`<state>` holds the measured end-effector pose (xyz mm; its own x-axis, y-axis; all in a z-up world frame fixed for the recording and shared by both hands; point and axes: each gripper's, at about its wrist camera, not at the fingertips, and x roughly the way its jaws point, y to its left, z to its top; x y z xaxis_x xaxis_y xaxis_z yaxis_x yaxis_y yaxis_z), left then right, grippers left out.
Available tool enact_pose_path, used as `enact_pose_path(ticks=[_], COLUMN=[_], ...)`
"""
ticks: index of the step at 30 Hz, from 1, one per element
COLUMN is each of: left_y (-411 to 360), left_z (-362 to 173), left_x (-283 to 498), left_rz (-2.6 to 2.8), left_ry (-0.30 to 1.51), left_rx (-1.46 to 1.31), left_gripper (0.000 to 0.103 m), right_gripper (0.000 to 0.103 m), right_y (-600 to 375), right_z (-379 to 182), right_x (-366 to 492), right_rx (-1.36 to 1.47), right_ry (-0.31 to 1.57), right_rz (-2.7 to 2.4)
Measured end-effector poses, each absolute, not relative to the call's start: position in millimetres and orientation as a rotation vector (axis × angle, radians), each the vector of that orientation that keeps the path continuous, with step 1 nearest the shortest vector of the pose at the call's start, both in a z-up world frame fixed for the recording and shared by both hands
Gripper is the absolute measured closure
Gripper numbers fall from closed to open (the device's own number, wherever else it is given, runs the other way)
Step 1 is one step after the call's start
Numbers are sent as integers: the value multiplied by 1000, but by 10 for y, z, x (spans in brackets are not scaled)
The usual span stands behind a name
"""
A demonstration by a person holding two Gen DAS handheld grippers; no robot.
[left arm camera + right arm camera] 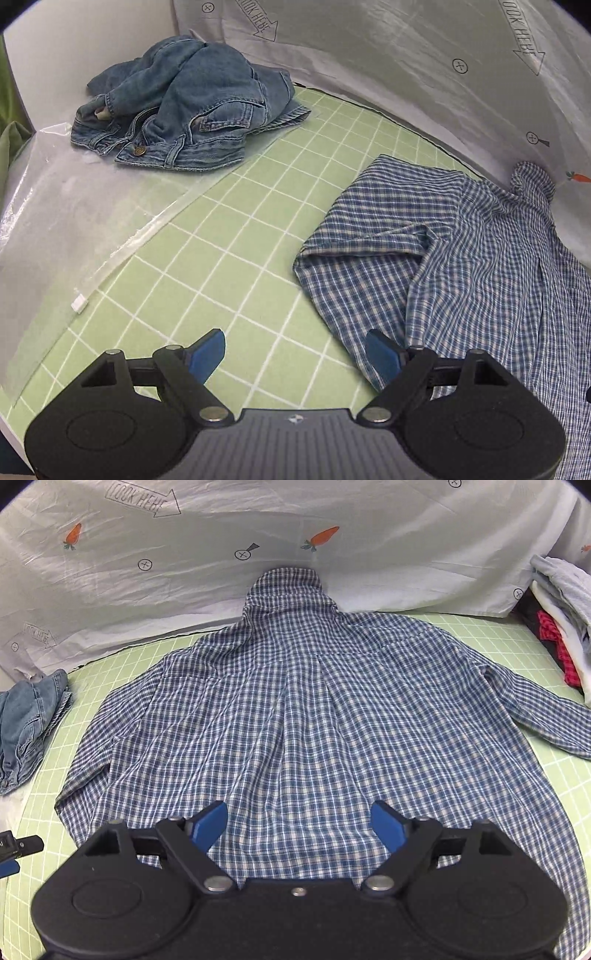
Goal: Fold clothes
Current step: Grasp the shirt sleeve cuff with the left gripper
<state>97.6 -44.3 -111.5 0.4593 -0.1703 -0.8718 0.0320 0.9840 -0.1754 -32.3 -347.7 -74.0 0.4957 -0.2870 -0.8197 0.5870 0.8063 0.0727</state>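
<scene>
A plaid shirt [295, 709] lies back-up and spread on the table [236, 258], collar [288, 587] toward the far backdrop, sleeves out to either side. The left gripper [295, 354] hangs over the shirt's left edge, fingers [207, 354] apart and empty, one over bare mat and the other over the cloth by the left sleeve [362, 240], which is doubled on itself. The right gripper [299, 827] hangs over the lower back of the shirt, fingers [208, 825] likewise apart and holding nothing.

Risks from here: a pinch that takes only the top layer would leave the front panel behind and skew the fold; the doubled sleeve may be trapped as a lump if folded over unsmoothed; uneven pulls by the two grippers could drag the collar further up the backdrop.

The surface is a green mat with a white grid. A clear plastic sheet [74, 221] covers its left part, and crumpled jeans [184, 110] sit there. A white printed cloth [221, 554] forms the backdrop. At the right edge lies what appears to be a stack of folded garments [557, 627].
</scene>
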Motion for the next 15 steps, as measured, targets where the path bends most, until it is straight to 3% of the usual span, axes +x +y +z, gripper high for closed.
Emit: enact_pose_path(ticks=[10, 15], left_y=[-763, -978], left_z=[-1493, -1564], left_x=[1243, 1170], left_rz=[-249, -269], left_ry=[1186, 1165], left_rx=[-67, 57], left_gripper=[22, 29], right_gripper=[18, 18], right_y=[-3593, -3619], right_z=[-1054, -1133], right_x=[-236, -215], right_rx=[375, 364], right_ry=[1031, 1071], right_rz=[-667, -665])
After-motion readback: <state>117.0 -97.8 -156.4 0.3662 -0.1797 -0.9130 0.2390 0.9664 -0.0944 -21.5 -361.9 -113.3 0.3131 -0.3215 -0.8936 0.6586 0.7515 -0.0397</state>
